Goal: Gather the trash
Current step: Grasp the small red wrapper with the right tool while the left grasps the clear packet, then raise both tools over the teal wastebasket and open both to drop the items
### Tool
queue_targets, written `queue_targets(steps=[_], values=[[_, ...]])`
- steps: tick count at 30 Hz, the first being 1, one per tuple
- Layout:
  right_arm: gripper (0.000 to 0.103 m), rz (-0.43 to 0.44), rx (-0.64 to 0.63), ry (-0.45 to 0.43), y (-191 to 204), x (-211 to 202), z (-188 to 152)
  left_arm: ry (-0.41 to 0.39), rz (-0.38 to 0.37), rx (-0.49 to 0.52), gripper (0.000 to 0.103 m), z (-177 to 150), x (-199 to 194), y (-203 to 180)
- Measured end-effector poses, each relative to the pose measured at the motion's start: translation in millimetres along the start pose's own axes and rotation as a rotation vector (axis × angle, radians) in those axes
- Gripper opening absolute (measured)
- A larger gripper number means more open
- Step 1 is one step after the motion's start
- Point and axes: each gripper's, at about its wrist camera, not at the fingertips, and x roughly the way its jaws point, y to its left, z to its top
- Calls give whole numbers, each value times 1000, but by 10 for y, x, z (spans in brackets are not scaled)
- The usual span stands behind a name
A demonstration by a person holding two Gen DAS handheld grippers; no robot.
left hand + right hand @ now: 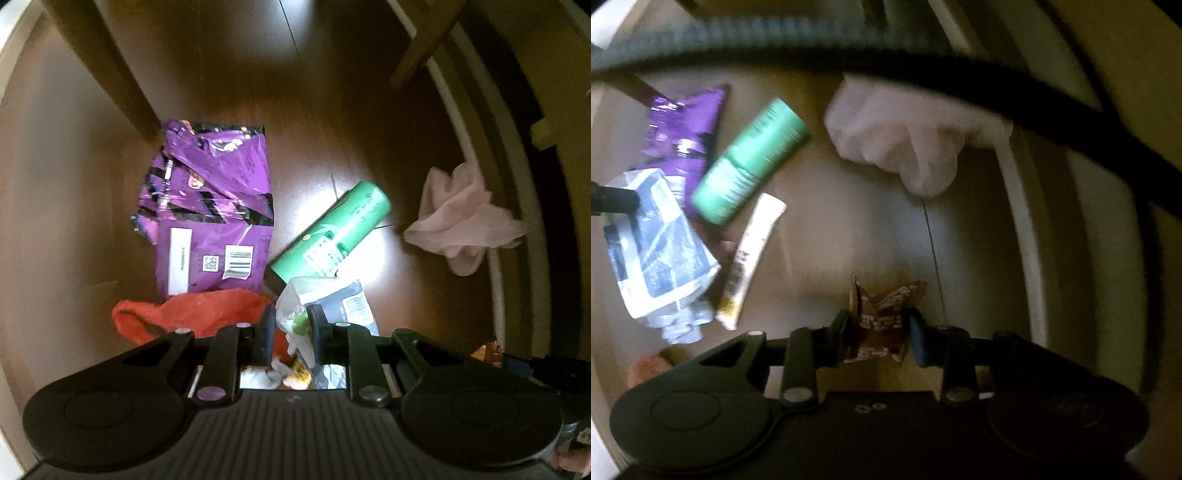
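The left gripper (291, 328) is closed on a clear-and-grey plastic pouch (332, 306). The pouch is pinched at its crumpled upper edge and hangs between the 2 fingers, with its printed label to the right of them. The right gripper (877, 328) is closed on a brown foil wrapper (882, 314), which is folded and creased between the pads.

Handling, as a judgement: both items are thin film, very light and soft. They offer no stiffness, so they collapse under the pads and may slip out if only a corner is caught. Grip on a bunched fold, not on a single flat layer.

Remaining trash lies on the floor:
- 1 purple snack bag (210, 210), flat and crinkled, left of centre. It is light and slick; take it at a raised crease or edge.
- 1 green cylindrical container (332, 232), on its side just beside the purple snack bag. It is rigid and likely to roll; grip across its diameter.
- 1 red plastic bag (184, 314), soft, near the left gripper.
- 1 pale pink tissue (461, 221), crumpled, well apart to the right, near the white skirting.
- 1 narrow white sachet (753, 254), beside the green cylindrical container in the right wrist view.

The surface is a dark, glossy wooden floor (240, 74) with bright glare patches. Wooden furniture legs (107, 62) stand at the top left and top right. A dark corrugated hose (849, 55) crosses the top of the right wrist view.
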Motion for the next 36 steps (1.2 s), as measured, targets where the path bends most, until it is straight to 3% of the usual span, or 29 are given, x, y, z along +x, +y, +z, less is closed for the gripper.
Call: queue_targets(steps=[14,29,36], values=[[32,69,-113,-238,518,-1947,335,-106,-40,-79,19,-3,-1925,-57],[32,129,-263,-484,1230,-4409,717,-391,-94,-87,19,169,-4545,34],[32,155,-312,-639,1465,-5387,907,-540,-108,-68,19,385,-5533,8]])
